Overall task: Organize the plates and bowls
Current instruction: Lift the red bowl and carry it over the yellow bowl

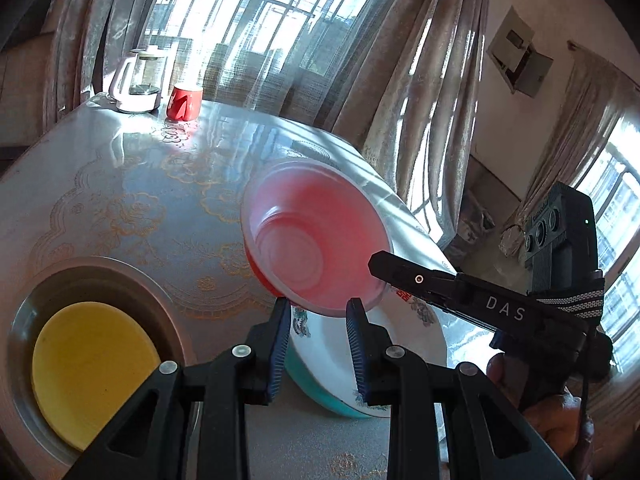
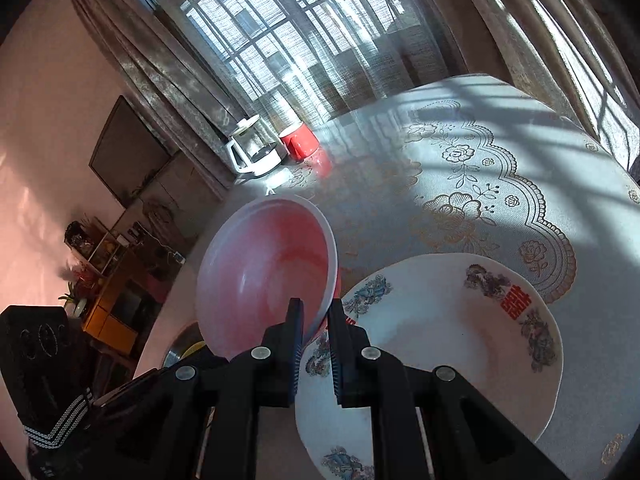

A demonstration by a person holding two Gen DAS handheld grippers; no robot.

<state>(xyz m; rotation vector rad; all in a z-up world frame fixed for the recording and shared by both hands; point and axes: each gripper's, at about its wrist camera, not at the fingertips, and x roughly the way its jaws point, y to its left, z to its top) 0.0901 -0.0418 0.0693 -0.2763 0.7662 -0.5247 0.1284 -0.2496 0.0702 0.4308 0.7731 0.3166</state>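
Note:
A pink bowl (image 1: 312, 236) with a white rim hangs tilted above a white floral bowl with a teal outside (image 1: 384, 344) on the table. My right gripper (image 2: 316, 312) is shut on the pink bowl's rim (image 2: 264, 264); it shows in the left wrist view as a black arm (image 1: 440, 288) at the bowl's right edge. The floral bowl (image 2: 452, 340) lies just right of it. My left gripper (image 1: 320, 312) is open, its fingers just below the pink bowl's near edge and over the floral bowl. A yellow plate (image 1: 88, 368) lies in a metal basin (image 1: 24, 320) at lower left.
A glass kettle with white base (image 1: 136, 84) and a red mug (image 1: 184, 102) stand at the table's far edge by the curtained window. The patterned tablecloth (image 2: 480, 184) covers the table. A shelf unit (image 2: 116, 280) stands against the wall.

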